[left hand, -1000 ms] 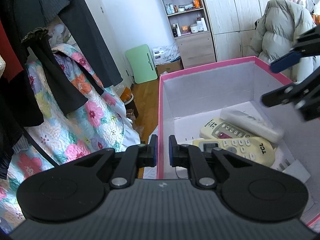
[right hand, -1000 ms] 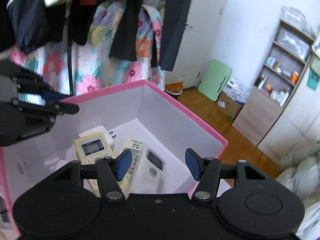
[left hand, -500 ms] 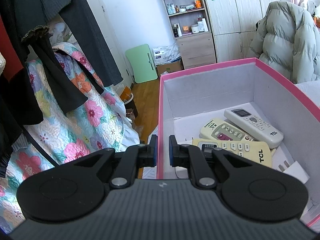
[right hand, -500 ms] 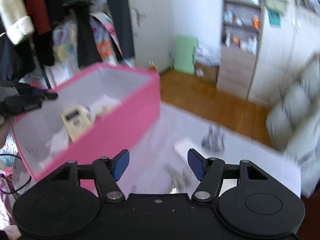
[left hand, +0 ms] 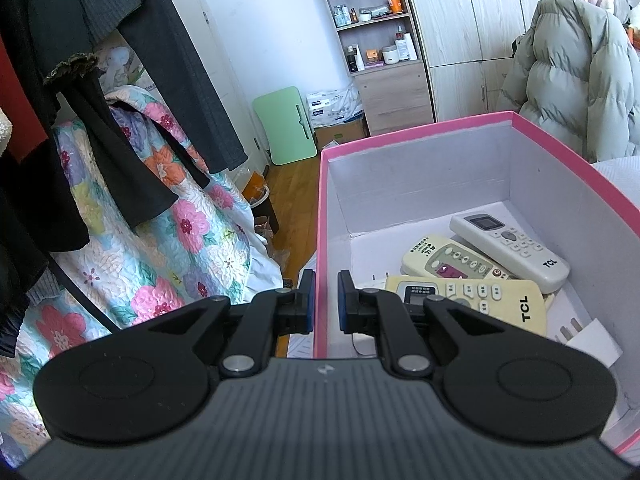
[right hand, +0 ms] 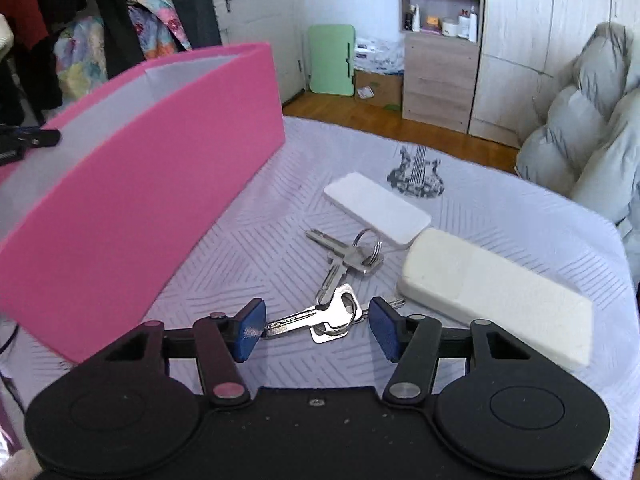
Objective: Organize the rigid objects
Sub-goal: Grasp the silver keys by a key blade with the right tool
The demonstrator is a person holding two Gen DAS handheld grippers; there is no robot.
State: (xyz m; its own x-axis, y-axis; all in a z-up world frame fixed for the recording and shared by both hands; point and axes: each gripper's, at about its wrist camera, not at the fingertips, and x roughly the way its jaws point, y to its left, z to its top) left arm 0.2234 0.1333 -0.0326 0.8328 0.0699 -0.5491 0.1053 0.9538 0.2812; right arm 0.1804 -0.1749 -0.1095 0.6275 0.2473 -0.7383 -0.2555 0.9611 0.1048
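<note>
A pink box (left hand: 560,148) with a white inside holds three remote controls (left hand: 508,246) and a white plug (left hand: 592,344). My left gripper (left hand: 323,305) is shut on the box's near wall, one finger on each side. In the right wrist view the box (right hand: 136,184) stands at the left on a white patterned cloth. My right gripper (right hand: 316,330) is open and empty, low over a bunch of silver keys (right hand: 340,276). A white flat block (right hand: 376,208) and a cream remote lying face down (right hand: 492,292) lie just beyond and right of the keys.
A grey puffer jacket (right hand: 592,120) lies at the right edge of the cloth. Hanging dark clothes and a floral quilt (left hand: 132,216) are left of the box. A wooden shelf unit (right hand: 440,40) and a green folded table (right hand: 332,60) stand across the floor.
My right gripper let a white remote drop into the box, then swung out and down to the cloth over the keys. My left gripper has stayed on the box wall.
</note>
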